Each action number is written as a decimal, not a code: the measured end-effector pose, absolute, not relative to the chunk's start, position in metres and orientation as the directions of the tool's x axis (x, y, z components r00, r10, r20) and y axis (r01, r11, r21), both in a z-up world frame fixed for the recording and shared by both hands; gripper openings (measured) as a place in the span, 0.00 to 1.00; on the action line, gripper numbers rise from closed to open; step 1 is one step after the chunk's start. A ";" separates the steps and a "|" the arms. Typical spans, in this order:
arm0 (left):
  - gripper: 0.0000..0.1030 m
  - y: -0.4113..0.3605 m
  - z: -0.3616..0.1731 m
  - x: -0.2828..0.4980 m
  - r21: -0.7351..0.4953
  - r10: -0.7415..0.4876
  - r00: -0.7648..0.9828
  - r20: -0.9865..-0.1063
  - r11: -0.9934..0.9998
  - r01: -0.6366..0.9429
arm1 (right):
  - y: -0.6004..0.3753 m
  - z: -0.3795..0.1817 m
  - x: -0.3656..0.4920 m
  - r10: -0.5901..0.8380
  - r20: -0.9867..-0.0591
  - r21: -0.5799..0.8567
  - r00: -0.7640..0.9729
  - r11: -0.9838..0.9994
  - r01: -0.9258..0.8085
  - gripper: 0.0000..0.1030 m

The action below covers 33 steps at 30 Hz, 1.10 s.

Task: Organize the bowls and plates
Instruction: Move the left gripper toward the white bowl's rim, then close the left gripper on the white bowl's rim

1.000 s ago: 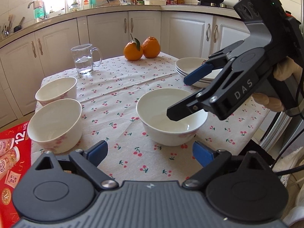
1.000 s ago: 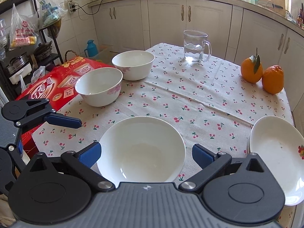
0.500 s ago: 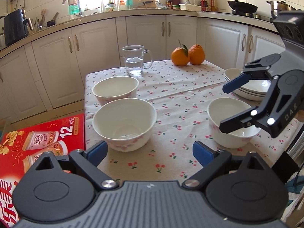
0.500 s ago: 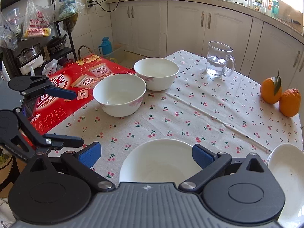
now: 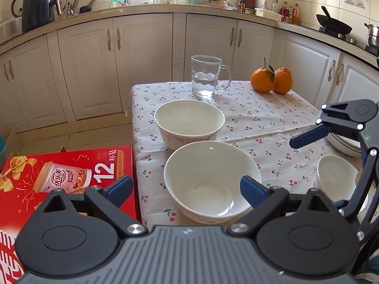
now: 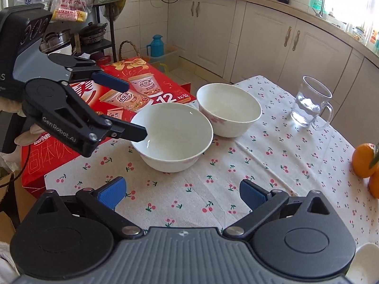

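**Mia:** How much tidying is done?

**Ben:** Not much, it looks like. Three round white bowls sit apart on the white cherry-print tablecloth [image 5: 272, 123]. None is inside another. The stack of white plates [image 5: 343, 143] at the right edge looks piled up already. So the bowls are what is left.

**Mia:** Where is the left claw [image 5: 184, 185]?

**Ben:** It is right at the near white bowl with pink flowers [image 5: 212, 182]. Its two blue pads are wide apart. One pad reaches over the bowl's rim and the other is outside it, on the side of the red cardboard drink box [image 5: 68, 177]. It holds nothing.

**Mia:** And the right claw [image 6: 182, 193]?

**Ben:** Its pads are spread apart too, and empty. It hangs over bare cloth, near that same bowl but not touching. The far white bowl with pink flowers [image 5: 189, 123] sits just behind the near one. The small plain white bowl [image 5: 336, 177] is way off to the right, under the right claw. The clear glass water mug [image 5: 206, 75] and the two oranges [image 5: 272, 80] stand at the far end.
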<state>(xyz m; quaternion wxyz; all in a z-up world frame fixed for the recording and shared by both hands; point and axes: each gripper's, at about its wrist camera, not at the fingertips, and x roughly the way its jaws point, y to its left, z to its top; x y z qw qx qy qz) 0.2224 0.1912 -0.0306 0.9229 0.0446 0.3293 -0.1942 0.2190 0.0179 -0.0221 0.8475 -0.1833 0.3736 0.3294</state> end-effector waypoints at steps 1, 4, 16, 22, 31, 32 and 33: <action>0.93 0.191 -0.032 0.227 -0.051 -0.331 0.704 -0.629 0.920 0.388 | 0.021 -0.023 0.222 0.426 -0.757 -0.062 0.496 0.709 -0.703 1.00; 0.93 0.189 -0.034 0.238 -0.049 -0.326 0.700 -0.636 0.922 0.384 | 0.030 -0.028 0.233 0.439 -0.766 -0.051 0.471 0.688 -0.724 0.99; 0.66 0.188 -0.044 0.265 -0.122 -0.372 0.636 -0.676 0.908 0.401 | 0.050 -0.043 0.257 0.446 -0.792 -0.045 0.416 0.638 -0.769 0.89; 0.58 0.191 -0.046 0.268 -0.137 -0.373 0.622 -0.689 0.909 0.393 | 0.052 -0.046 0.259 0.457 -0.794 -0.036 0.401 0.623 -0.781 0.85; 0.48 0.188 -0.046 0.270 -0.161 -0.407 0.596 -0.692 0.892 0.422 | 0.053 -0.046 0.260 0.469 -0.789 -0.026 0.396 0.619 -0.785 0.81; 0.48 0.188 -0.046 0.270 -0.164 -0.409 0.595 -0.692 0.892 0.422 | 0.053 -0.046 0.260 0.470 -0.789 -0.026 0.397 0.620 -0.785 0.81; 0.48 0.189 -0.046 0.270 -0.170 -0.412 0.594 -0.691 0.891 0.421 | 0.053 -0.046 0.260 0.470 -0.789 -0.025 0.397 0.620 -0.784 0.81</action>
